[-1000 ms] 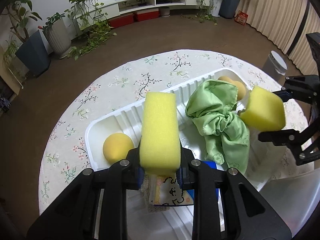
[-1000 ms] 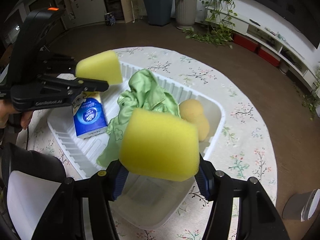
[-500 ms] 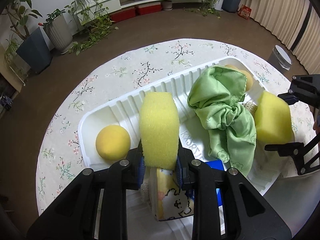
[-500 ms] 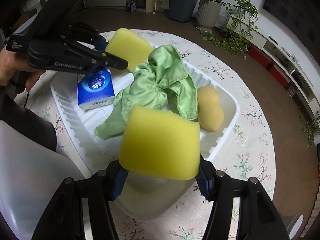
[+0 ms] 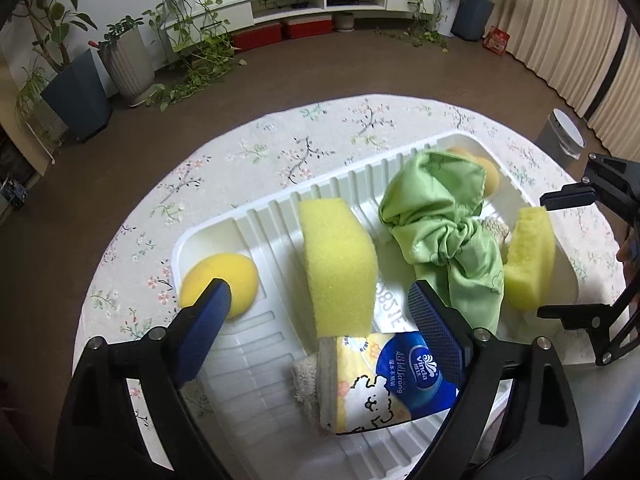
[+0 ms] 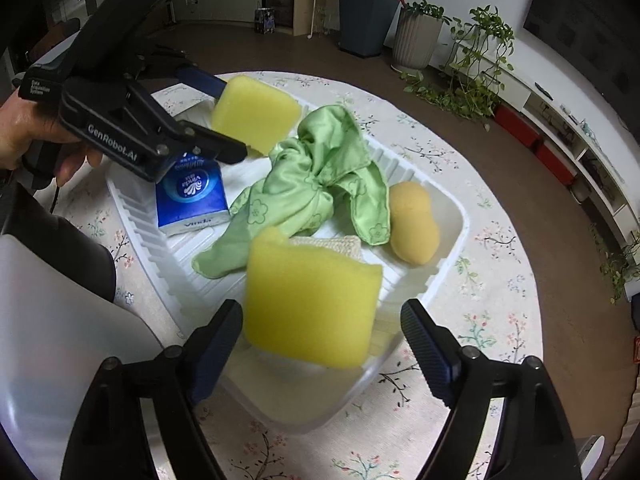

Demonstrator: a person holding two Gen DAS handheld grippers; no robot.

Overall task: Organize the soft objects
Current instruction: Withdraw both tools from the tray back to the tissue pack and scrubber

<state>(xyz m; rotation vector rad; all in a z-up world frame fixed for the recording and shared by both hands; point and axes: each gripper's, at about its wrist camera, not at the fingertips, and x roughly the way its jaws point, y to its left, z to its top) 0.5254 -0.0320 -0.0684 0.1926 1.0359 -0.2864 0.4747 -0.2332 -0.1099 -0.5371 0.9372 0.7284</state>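
Observation:
A white ribbed tray (image 5: 280,344) (image 6: 448,264) sits on the round floral table. My left gripper (image 5: 320,300) is open, and a yellow sponge (image 5: 338,264) (image 6: 256,114) stands free between its fingers on the blue tissue pack (image 5: 384,380) (image 6: 190,196). My right gripper (image 6: 322,332) is open, and a second yellow sponge (image 6: 310,304) (image 5: 530,258) rests loose in the tray's near corner between its fingers. A green cloth (image 5: 448,224) (image 6: 316,184) lies bunched in the tray's middle.
A round yellow ball (image 5: 220,278) lies at the tray's left end, and a tan oval sponge (image 6: 412,226) at the other. A knitted beige cloth (image 6: 332,244) lies under the green cloth. A small bin (image 5: 564,136) stands on the floor.
Both grippers have lowered toward the tray and opened. Each yellow sponge has been let go and now rests in the tray.

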